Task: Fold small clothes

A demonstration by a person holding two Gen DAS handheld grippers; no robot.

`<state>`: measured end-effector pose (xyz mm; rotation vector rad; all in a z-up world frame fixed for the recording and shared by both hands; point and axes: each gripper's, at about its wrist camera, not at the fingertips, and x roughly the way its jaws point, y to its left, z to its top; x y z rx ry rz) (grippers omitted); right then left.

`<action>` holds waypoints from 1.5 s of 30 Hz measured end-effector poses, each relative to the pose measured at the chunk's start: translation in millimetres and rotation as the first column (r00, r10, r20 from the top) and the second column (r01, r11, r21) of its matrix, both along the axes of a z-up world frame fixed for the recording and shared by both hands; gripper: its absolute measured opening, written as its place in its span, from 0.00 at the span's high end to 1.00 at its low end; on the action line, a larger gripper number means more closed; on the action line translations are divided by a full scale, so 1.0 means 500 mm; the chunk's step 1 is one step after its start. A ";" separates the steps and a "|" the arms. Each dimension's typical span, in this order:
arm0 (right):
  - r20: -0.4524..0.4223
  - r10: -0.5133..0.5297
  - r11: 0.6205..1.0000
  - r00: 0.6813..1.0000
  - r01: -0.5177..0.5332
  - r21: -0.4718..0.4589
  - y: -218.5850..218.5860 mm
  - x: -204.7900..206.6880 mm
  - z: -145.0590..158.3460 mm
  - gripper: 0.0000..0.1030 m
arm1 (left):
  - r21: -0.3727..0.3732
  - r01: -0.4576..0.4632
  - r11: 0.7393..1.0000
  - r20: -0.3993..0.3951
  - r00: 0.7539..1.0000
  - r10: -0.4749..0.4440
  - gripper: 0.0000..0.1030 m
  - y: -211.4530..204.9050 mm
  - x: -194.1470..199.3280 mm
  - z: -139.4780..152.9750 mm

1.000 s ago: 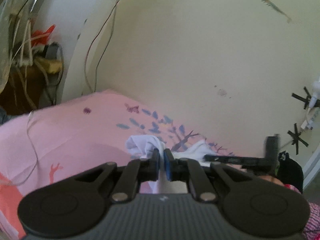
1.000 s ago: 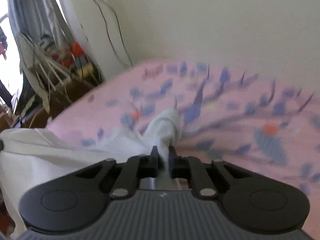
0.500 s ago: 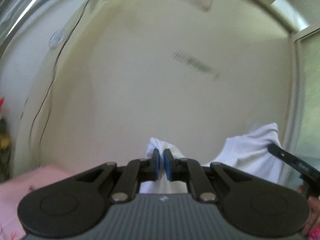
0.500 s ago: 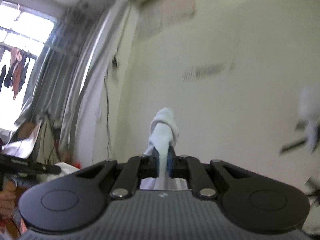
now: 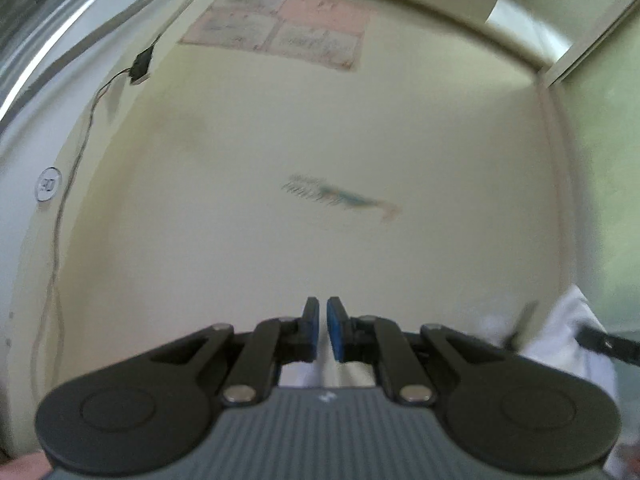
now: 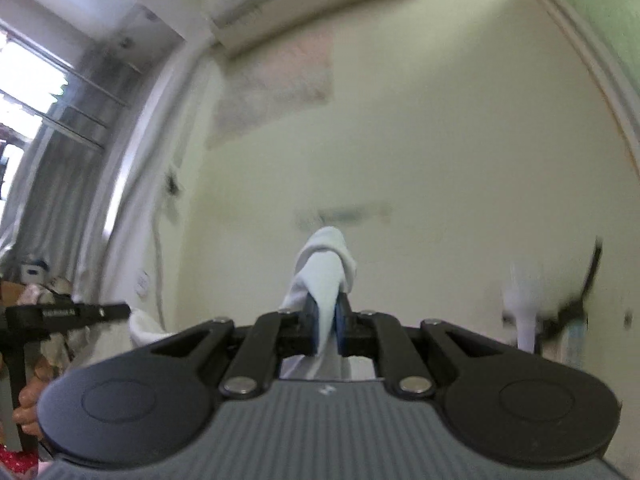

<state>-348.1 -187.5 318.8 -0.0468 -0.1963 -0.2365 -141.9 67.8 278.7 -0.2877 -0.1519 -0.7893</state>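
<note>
Your white garment (image 6: pixel 326 268) hangs in the air, unfolded: no fold shows yet, so laying it flat and folding are all ahead. Your right gripper (image 6: pixel 325 330) pinches a bunched edge. Your left gripper (image 5: pixel 323 328) has jaws nearly together; whether cloth sits between them, I cannot tell. Only the cream wall (image 5: pixel 280 120) and its cable (image 5: pixel 72 160) lie ahead, no surface.

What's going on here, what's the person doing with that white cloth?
A person holds a gripper in each hand, both raised and pointing at the cream wall. The right gripper is clamped on a bunch of the white cloth, which sticks up past its fingers. The left gripper is nearly closed with nothing visible between its tips, though white fabric shows just below. No folding surface is in view.
</note>
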 end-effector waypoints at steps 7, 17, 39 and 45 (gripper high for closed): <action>-0.448 -0.271 0.941 0.852 0.332 0.064 -0.236 0.393 -0.227 0.82 | 0.319 -0.102 0.942 -0.228 0.957 0.181 0.91 -0.246 0.263 -0.109; -0.615 0.063 0.961 0.786 0.119 0.250 -0.208 0.387 -0.423 0.48 | 0.424 0.019 0.906 -0.399 0.901 0.168 0.72 -0.022 0.242 -0.336; -0.775 0.357 0.926 0.521 -0.308 0.220 0.159 0.696 -0.523 0.99 | 0.224 0.188 0.956 -0.565 0.824 -0.030 0.44 0.357 -0.024 -0.482; -0.520 0.382 0.891 0.764 -0.154 0.427 -0.070 0.424 -0.427 0.99 | 0.189 0.382 0.904 -0.609 0.768 -0.197 0.44 0.222 0.027 -0.544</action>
